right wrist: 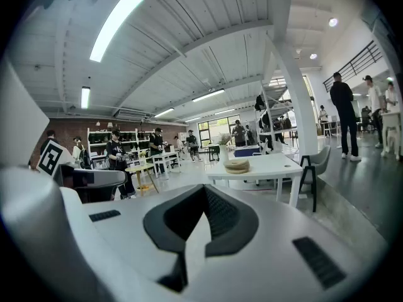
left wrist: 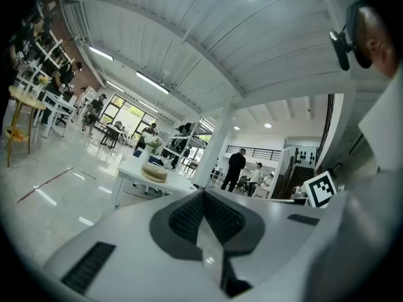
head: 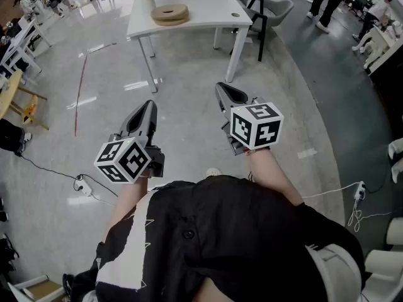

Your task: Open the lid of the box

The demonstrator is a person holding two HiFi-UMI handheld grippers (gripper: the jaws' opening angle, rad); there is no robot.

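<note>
A round, flat wooden box [head: 170,12] with its lid on lies on a white table [head: 208,8] across the floor, well ahead of me. It also shows small and far off in the left gripper view as the box [left wrist: 154,172] and in the right gripper view as the box [right wrist: 237,165]. My left gripper [head: 150,106] and right gripper [head: 221,88] are held side by side at waist height and point toward the table. In each gripper's own view the left gripper [left wrist: 204,194] and the right gripper [right wrist: 204,190] have their jaws pressed together with nothing between them.
A grey chair [head: 274,10] stands at the table's right end. A power strip with cable [head: 84,187] lies on the floor at my left, and another cable [head: 352,197] at my right. A yellow stool [head: 22,102] is at the far left. A person [head: 327,2] walks at the back right.
</note>
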